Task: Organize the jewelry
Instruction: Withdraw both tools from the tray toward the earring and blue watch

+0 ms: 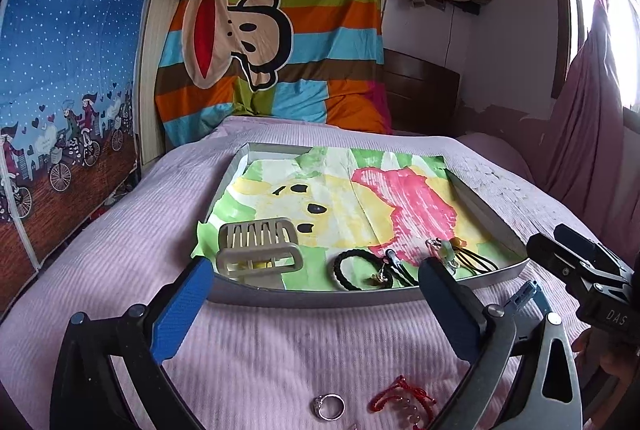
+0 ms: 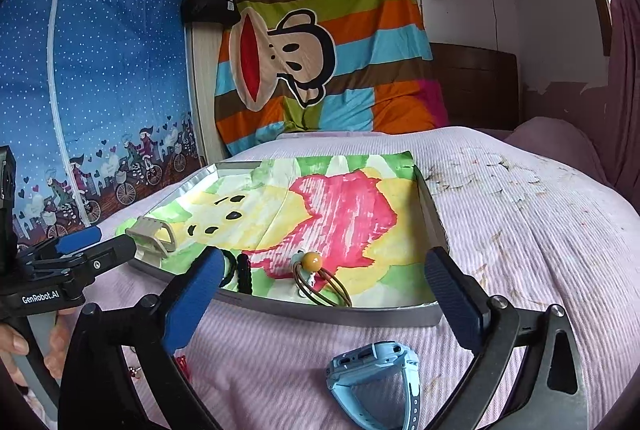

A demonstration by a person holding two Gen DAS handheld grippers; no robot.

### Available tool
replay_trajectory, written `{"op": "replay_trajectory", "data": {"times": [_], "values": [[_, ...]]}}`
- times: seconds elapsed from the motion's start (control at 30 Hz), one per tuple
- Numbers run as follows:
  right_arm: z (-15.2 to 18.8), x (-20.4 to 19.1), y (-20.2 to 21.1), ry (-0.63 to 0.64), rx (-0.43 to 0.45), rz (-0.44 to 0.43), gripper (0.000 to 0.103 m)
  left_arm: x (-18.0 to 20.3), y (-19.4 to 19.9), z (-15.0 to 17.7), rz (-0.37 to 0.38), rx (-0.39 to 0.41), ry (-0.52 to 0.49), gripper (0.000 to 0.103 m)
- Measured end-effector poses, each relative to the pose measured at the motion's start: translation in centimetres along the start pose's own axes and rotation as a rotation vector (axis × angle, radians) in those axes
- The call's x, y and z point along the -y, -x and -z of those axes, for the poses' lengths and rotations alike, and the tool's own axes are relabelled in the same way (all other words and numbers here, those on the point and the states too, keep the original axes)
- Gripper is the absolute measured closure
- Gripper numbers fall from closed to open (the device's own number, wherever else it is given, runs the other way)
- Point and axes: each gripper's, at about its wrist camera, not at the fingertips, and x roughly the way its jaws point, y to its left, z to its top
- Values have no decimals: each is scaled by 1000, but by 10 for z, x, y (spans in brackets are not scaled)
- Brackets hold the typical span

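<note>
Blue watch [image 2: 374, 382] cut off at frame bottom; red cord bracelet [image 1: 402, 400] partly behind a finger | left gripper [image 1: 316, 294] and right gripper [image 2: 328, 294] spread wide, holding nothing | hair ties [image 1: 354, 268] and claw clip [image 1: 256, 250] lie in tray [image 1: 360, 300] on bed; ring [image 1: 329, 407] outside.

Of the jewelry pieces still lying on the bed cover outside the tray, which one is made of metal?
The silver ring. It lies beside the red cord bracelet, which is string, and the blue watch looks plastic.
</note>
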Motion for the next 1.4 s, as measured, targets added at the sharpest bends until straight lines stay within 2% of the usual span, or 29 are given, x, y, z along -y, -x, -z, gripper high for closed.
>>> {"op": "replay_trajectory", "data": {"times": [0.1, 0.47, 0.67, 1.1, 1.4], "values": [[3, 0, 8, -12, 8, -2, 1, -2, 8, 4, -5, 11, -5, 0], [17, -3, 54, -37, 81, 13, 1, -11, 41, 20, 25, 58, 31, 0], [26, -6, 73, -32, 107, 28, 1, -10, 53, 29, 30, 70, 6, 0], [58, -7, 98, -34, 101, 42, 1, -4, 77, 50, 30, 111, -34, 0], [71, -10, 109, -26, 104, 72, 1, 0, 77, 60, 25, 81, -53, 0]]}}
